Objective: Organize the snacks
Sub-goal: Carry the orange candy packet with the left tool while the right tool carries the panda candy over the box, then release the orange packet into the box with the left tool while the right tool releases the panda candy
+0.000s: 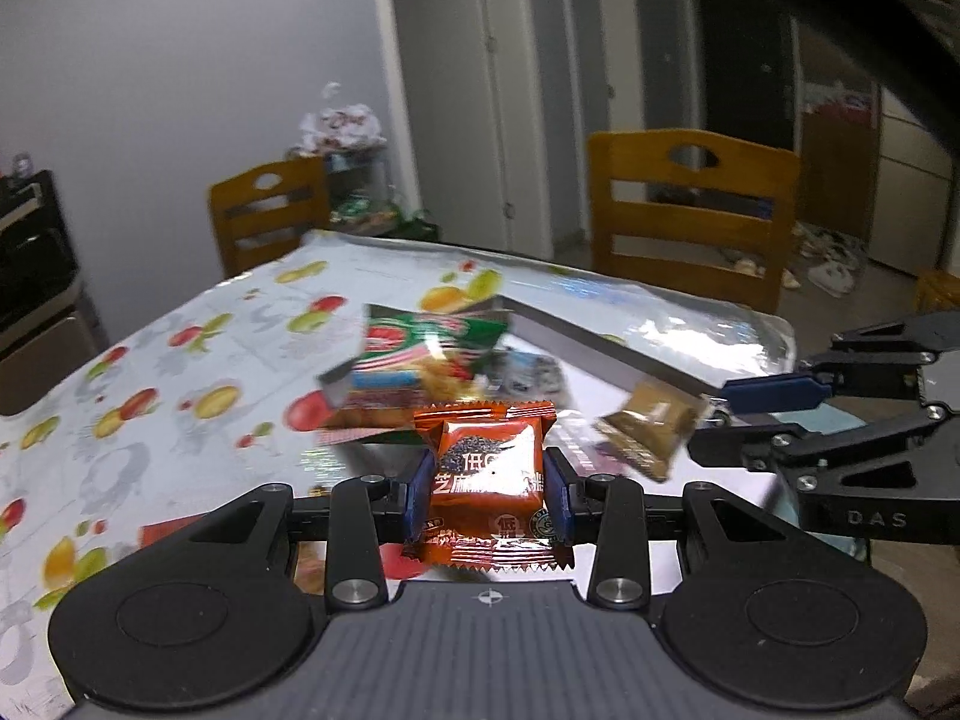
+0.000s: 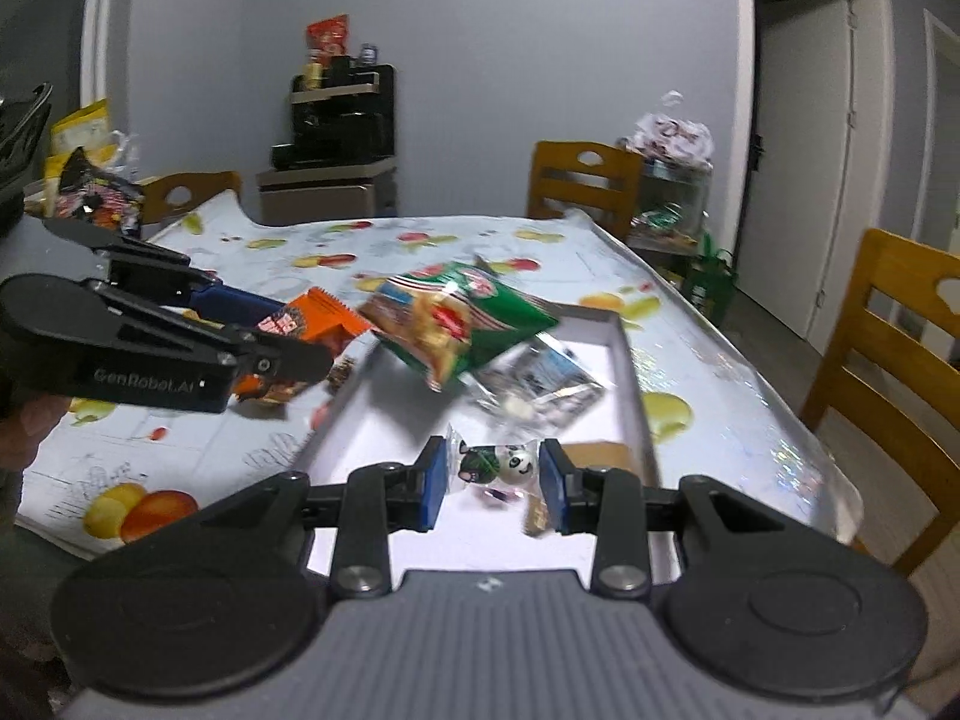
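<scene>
My left gripper (image 1: 489, 492) is shut on an orange snack packet (image 1: 487, 474) and holds it above the table; the packet also shows in the right wrist view (image 2: 312, 327), left of the box. My right gripper (image 2: 493, 483) is shut on a small clear panda candy packet (image 2: 495, 462), which looks brown in the left wrist view (image 1: 651, 432), and holds it over the near end of the white shallow box (image 2: 630, 360). In the box lie a green snack bag (image 2: 462, 315) and a clear packet (image 2: 540, 387).
The table has a fruit-print cloth (image 1: 150, 372). Wooden chairs (image 1: 690, 210) stand at its far side and to the right (image 2: 888, 372). Snack bags (image 2: 90, 192) sit at the far left. A black cabinet (image 2: 342, 138) stands by the wall.
</scene>
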A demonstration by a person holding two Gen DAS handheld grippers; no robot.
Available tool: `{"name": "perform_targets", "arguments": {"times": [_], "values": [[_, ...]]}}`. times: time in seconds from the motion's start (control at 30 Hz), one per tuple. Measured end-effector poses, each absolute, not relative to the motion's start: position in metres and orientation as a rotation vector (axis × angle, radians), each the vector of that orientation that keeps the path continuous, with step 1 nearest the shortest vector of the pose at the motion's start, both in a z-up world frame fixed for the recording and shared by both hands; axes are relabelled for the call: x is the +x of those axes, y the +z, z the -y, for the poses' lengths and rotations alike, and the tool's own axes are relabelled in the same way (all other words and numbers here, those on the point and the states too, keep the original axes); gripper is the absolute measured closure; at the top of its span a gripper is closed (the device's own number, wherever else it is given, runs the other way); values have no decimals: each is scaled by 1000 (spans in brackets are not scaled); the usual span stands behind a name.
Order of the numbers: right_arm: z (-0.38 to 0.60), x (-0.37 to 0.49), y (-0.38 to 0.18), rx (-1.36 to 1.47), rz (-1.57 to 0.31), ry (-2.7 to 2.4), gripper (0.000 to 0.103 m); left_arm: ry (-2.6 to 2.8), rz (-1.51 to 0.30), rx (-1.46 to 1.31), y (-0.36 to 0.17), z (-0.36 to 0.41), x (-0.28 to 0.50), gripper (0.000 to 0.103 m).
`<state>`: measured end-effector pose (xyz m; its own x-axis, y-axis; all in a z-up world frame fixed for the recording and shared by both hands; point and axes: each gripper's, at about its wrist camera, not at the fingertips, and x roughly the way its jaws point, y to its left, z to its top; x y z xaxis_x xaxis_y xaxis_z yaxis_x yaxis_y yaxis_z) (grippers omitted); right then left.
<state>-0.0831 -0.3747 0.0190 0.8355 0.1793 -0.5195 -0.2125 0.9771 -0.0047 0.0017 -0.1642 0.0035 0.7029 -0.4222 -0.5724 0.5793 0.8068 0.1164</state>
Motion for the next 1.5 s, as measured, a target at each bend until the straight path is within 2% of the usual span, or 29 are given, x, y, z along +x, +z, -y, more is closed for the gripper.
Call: {"name": "perform_targets", "arguments": {"times": [0.63, 1.13, 1.5], "values": [[400, -58, -17, -14, -670, 120, 70, -702, -656, 359, -41, 214, 3, 63], [402, -57, -15, 0, -674, 113, 70, -756, -619, 363, -39, 220, -2, 63], [397, -58, -13, -8, -677, 106, 70, -746, -616, 353, -35, 213, -2, 55]]}}
